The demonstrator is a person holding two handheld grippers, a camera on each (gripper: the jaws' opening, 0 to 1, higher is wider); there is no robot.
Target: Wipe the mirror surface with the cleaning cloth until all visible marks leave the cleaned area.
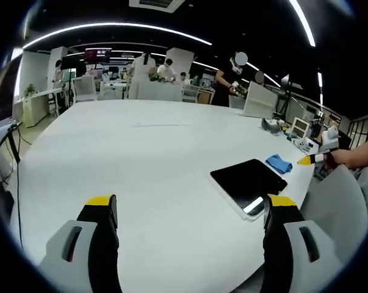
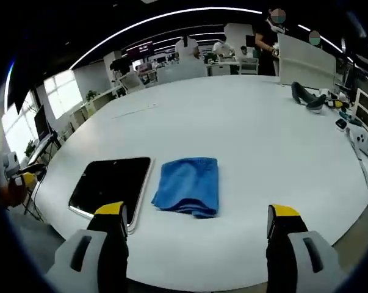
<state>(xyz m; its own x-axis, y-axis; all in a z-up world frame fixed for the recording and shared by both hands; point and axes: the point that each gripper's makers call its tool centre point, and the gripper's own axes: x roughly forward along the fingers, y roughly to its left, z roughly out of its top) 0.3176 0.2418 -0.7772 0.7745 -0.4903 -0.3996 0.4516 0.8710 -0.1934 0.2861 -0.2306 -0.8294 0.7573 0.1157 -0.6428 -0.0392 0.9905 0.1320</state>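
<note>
Here the blue cloth (image 2: pixel 188 186) lies beside the dark mirror (image 2: pixel 110 183), lower centre on the white surface (image 2: pixel 245 134). Both the left gripper (image 1: pixel 191 210) and the right gripper (image 2: pixel 197 220) have fingers spread, holding nothing.

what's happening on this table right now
A person holds a two-jaw gripper in each hand over a white table. Both the left gripper and the right gripper are open and empty. A folded blue cleaning cloth lies beside a dark flat mirror. Neither is touched, so wiping has not started.
</note>
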